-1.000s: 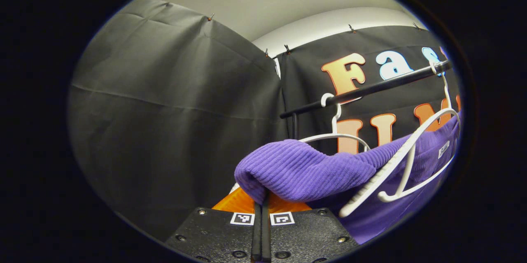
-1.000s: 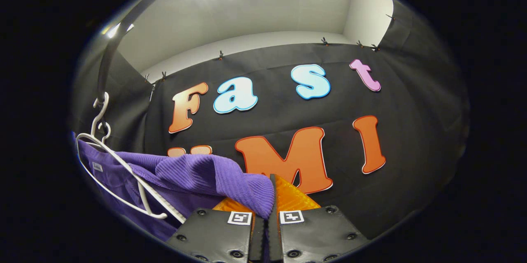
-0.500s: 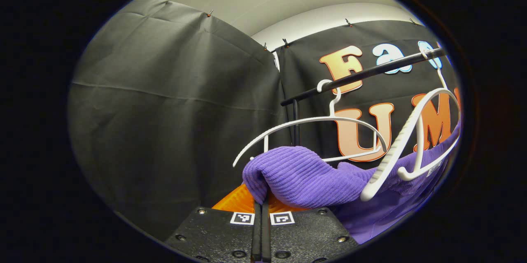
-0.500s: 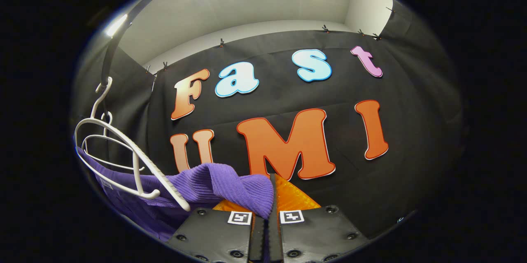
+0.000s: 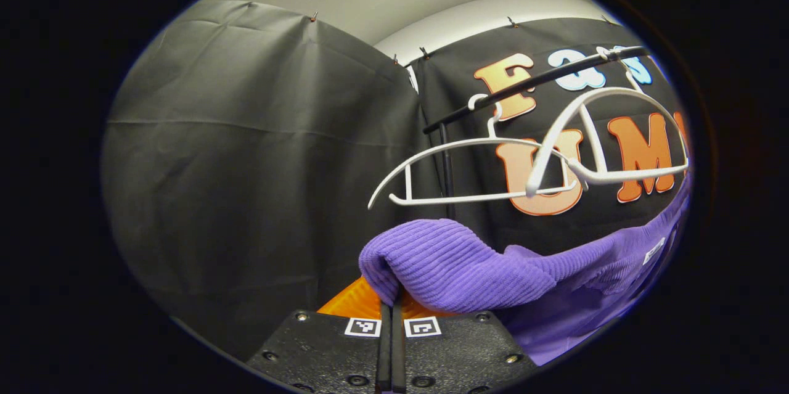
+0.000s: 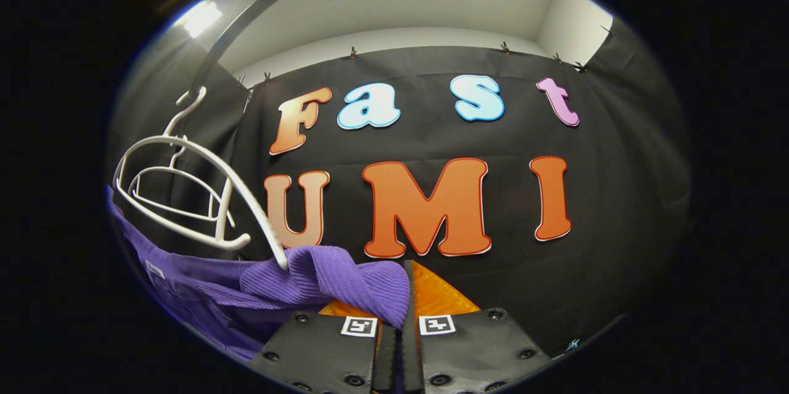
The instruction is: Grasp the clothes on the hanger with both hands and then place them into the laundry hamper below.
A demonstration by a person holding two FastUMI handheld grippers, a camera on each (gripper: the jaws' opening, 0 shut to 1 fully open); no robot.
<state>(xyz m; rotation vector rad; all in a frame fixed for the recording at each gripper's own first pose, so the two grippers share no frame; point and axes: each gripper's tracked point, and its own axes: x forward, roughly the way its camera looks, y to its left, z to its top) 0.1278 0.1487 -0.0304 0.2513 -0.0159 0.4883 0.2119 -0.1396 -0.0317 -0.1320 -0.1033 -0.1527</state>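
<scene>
A purple ribbed knit garment hangs slack between my two grippers. My left gripper is shut on its left shoulder fold. In the right gripper view the same garment bunches at the lower left, and my right gripper is shut on its other shoulder. Two white hangers hang bare on the black rail, above the garment. The nearer hanger has one tip touching the knit in the right gripper view. The hamper is hidden.
The black rail arcs overhead at the upper left of the right gripper view. Its upright post stands behind the hangers. Black cloth walls close in on the left and behind.
Both grippers have dropped with the garment. The purple knit has slid off the white hanger, which now swings bare above it on the rail.
</scene>
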